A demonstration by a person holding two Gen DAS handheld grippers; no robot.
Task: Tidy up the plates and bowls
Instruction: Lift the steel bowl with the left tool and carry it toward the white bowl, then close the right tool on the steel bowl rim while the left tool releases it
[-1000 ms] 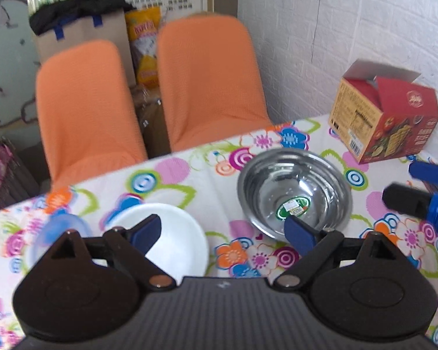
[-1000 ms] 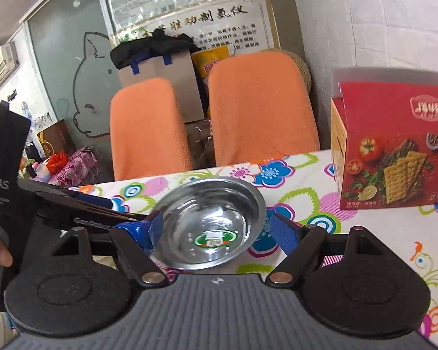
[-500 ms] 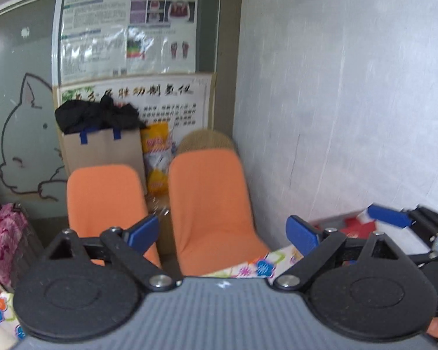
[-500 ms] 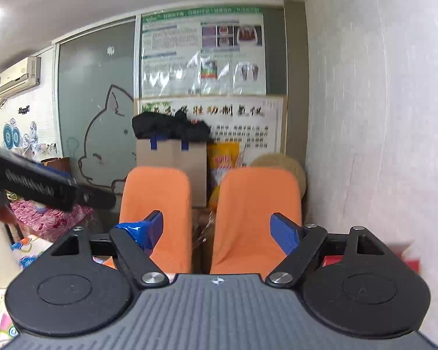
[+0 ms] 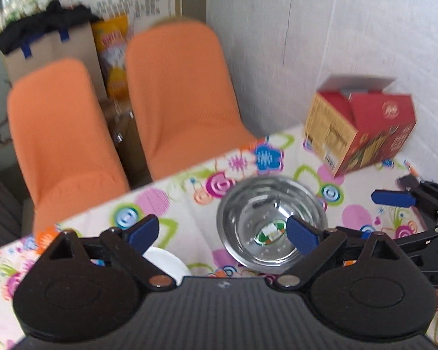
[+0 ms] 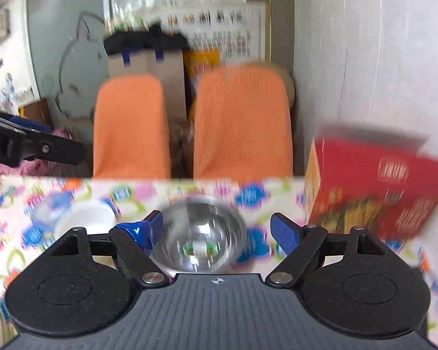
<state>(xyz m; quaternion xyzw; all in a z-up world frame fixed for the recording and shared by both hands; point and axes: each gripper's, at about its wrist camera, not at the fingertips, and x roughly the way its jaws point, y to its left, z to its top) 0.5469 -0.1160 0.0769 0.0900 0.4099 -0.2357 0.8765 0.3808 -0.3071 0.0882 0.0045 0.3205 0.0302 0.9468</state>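
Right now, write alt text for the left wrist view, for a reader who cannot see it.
The open left gripper hovers empty above a floral tablecloth, with a steel bowl ahead and a white plate partly hidden behind its fingers. A red cracker box stands by the wall, two orange chairs beyond the table.

wall: white brick (image 5: 350, 35) at 2 o'clock | chairs: two orange chairs (image 5: 178, 93) at 12 behind bench (image 5: 172, 204), floral cloth | posters (image 6: 219, 29), frosted glass panel (image 6: 61, 43) at 10
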